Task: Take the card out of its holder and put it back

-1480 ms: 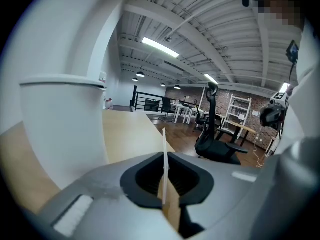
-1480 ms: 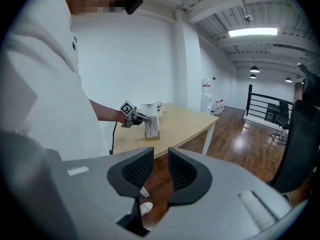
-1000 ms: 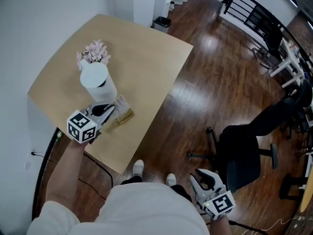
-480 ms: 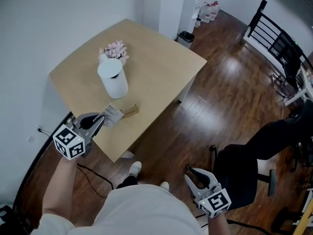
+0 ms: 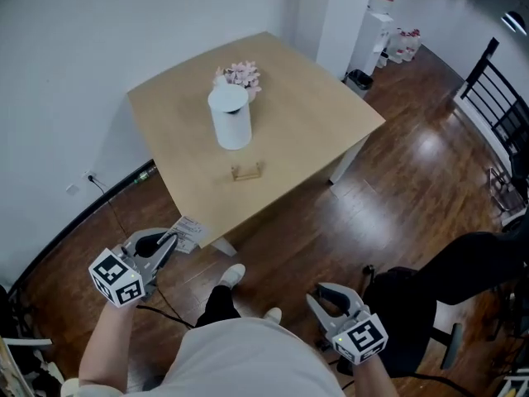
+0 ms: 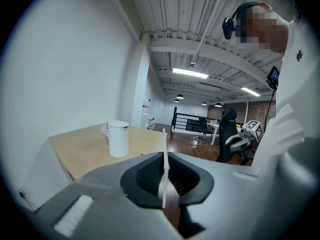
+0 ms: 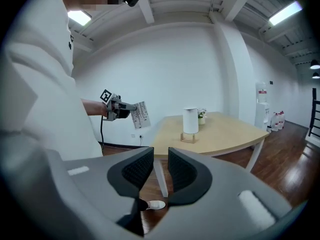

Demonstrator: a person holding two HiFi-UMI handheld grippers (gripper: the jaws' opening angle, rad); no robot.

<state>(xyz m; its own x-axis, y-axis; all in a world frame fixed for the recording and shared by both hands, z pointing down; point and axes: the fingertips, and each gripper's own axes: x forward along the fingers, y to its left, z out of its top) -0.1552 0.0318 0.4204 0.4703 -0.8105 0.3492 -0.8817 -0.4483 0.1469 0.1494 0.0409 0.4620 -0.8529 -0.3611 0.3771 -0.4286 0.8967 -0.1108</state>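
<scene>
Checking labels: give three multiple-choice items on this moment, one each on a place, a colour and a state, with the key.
1. The cylinder behind the holder is: A black; B white; C red.
2. The card is: A in the left gripper, clear of the table; B in the holder; C flat on the table.
3. The right gripper is: A shut on the card; B shut on the holder; C open, empty.
B: white in the head view. A: the jaws pinch it; the holder stands empty. C: pads apart, nothing between.
</scene>
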